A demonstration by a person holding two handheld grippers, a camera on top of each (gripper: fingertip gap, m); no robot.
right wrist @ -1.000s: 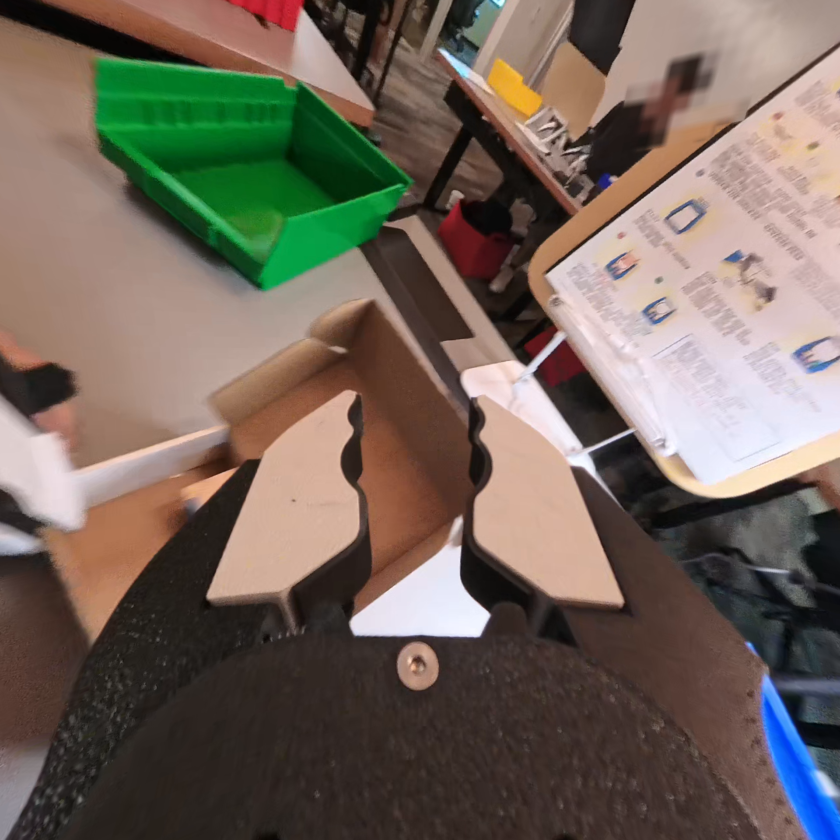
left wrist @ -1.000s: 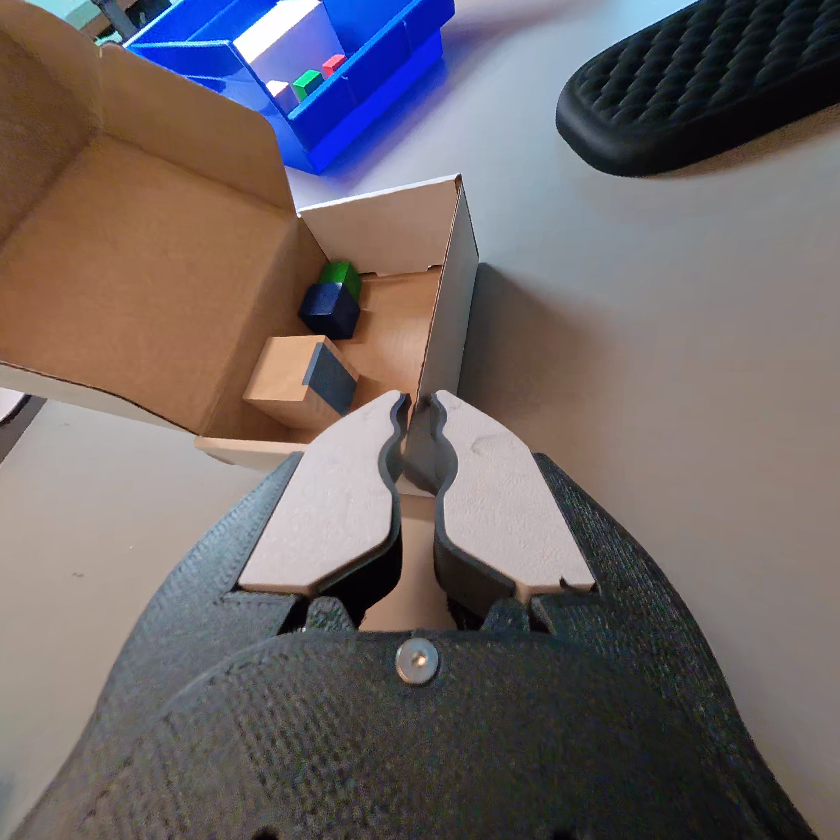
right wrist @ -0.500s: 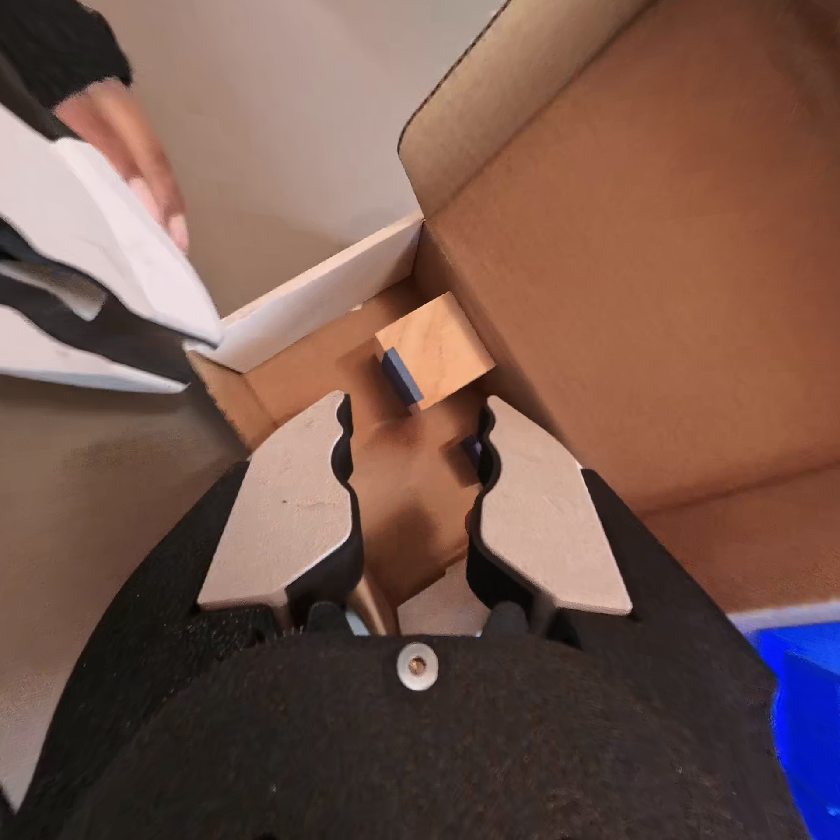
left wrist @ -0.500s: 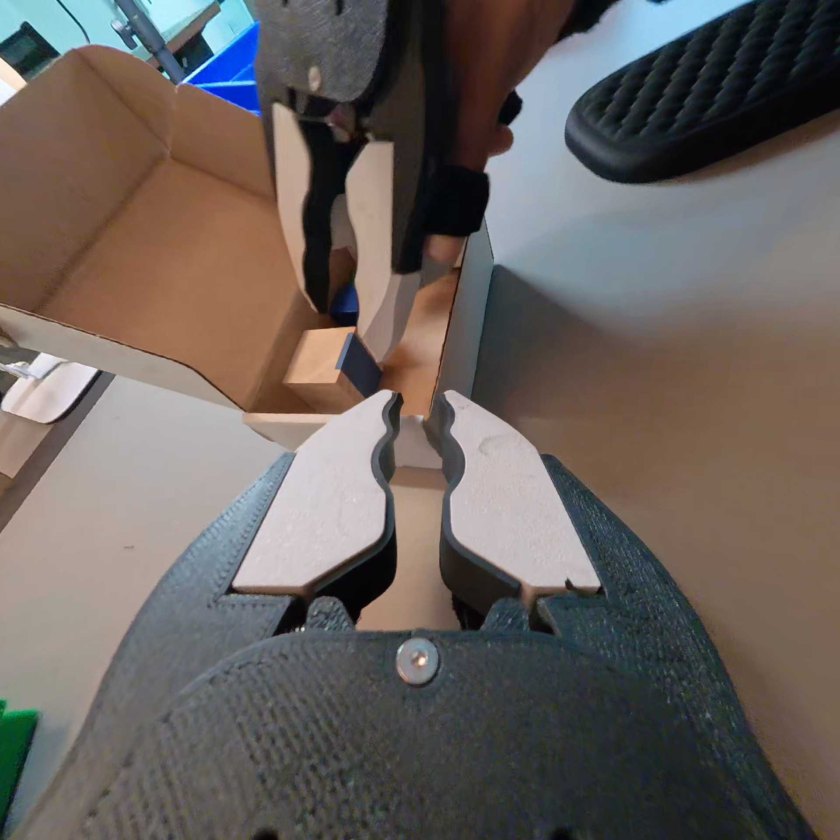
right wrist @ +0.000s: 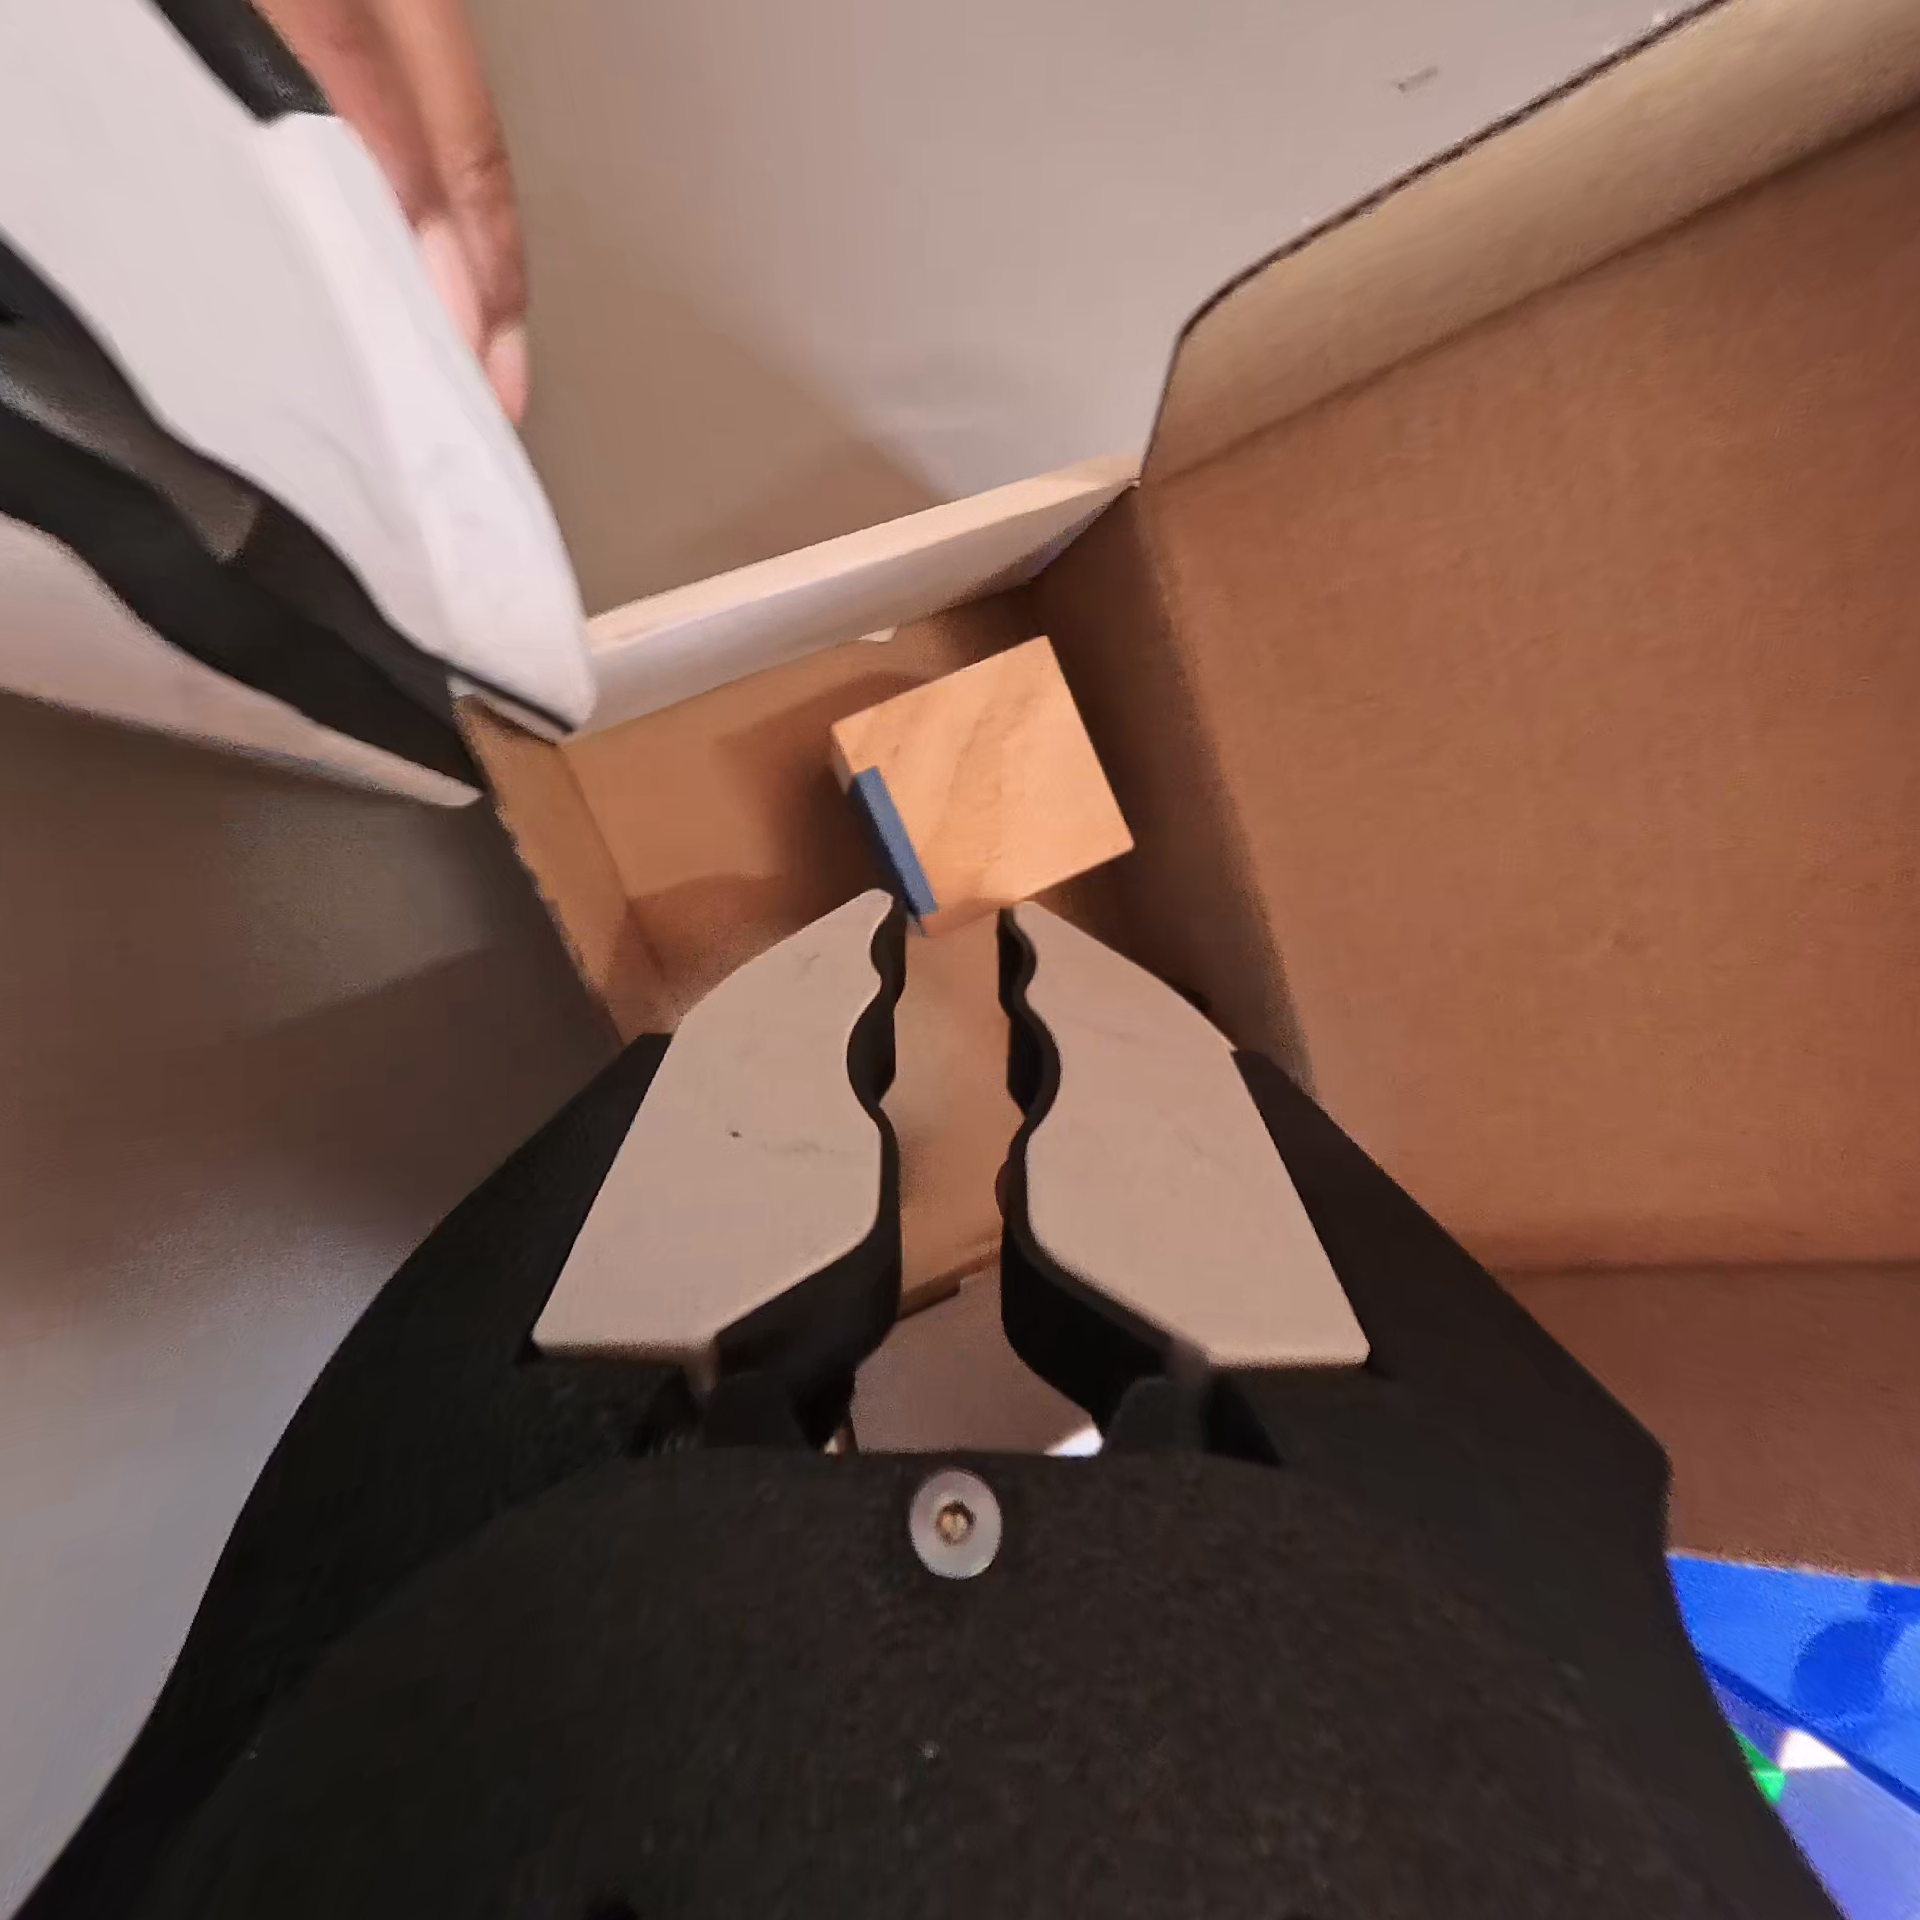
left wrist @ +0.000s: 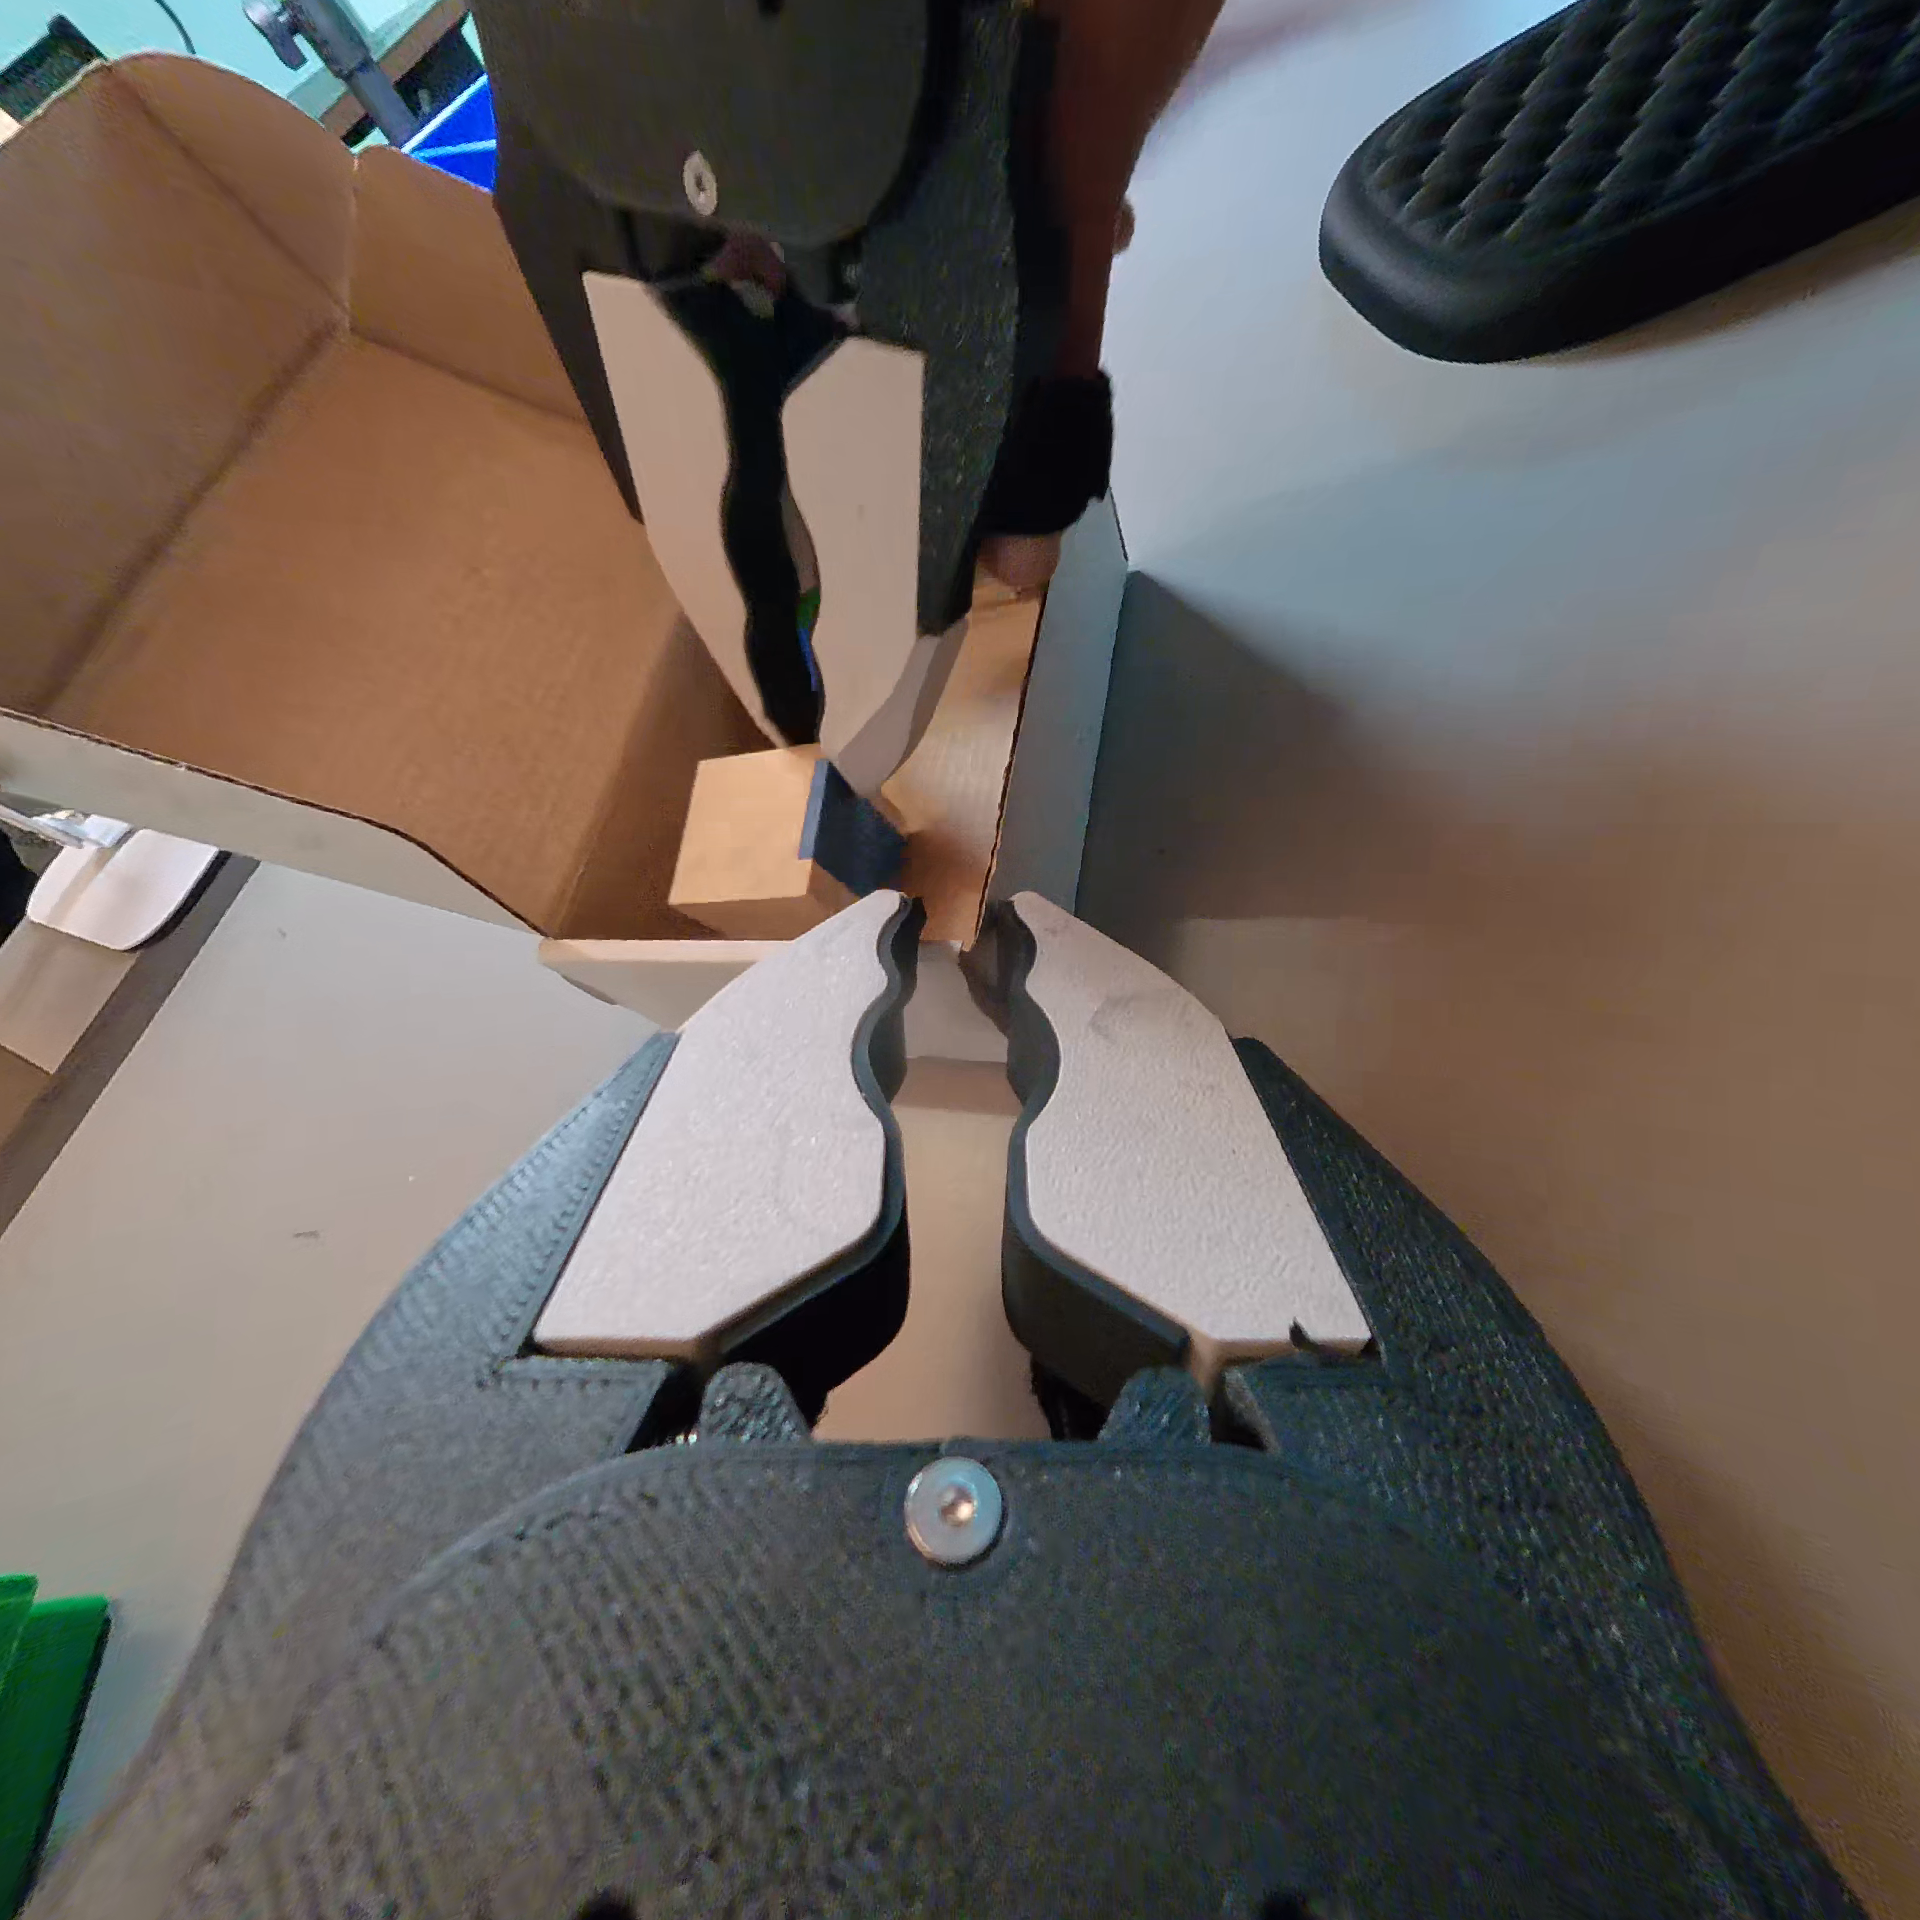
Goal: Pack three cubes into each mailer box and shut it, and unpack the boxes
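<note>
An open cardboard mailer box (left wrist: 364,540) stands on the grey table, its lid folded back to the left. My left gripper (left wrist: 956,925) is shut on the near corner of the box's right wall (left wrist: 1070,727). It also shows in the right wrist view (right wrist: 520,748). My right gripper (right wrist: 948,920) reaches down into the box, jaws close together, with nothing seen between them. Its tips touch a wooden cube (right wrist: 987,790) with a blue face, which also shows in the left wrist view (left wrist: 743,842). There, green and blue slivers show through the right gripper's (left wrist: 821,748) gap.
A black textured pad (left wrist: 1621,177) lies on the table to the far right. A blue bin (right wrist: 1849,1714) stands behind the box. A green bin's edge (left wrist: 42,1714) shows at the lower left. A person's hand (right wrist: 468,208) holds the left gripper. Across from one pair of fingers to the other is roughly 7 cm.
My right gripper came down into the box and its jaws narrowed from wide open to nearly closed. It now hides the green and dark blue cubes. My left gripper stayed on the box wall.
</note>
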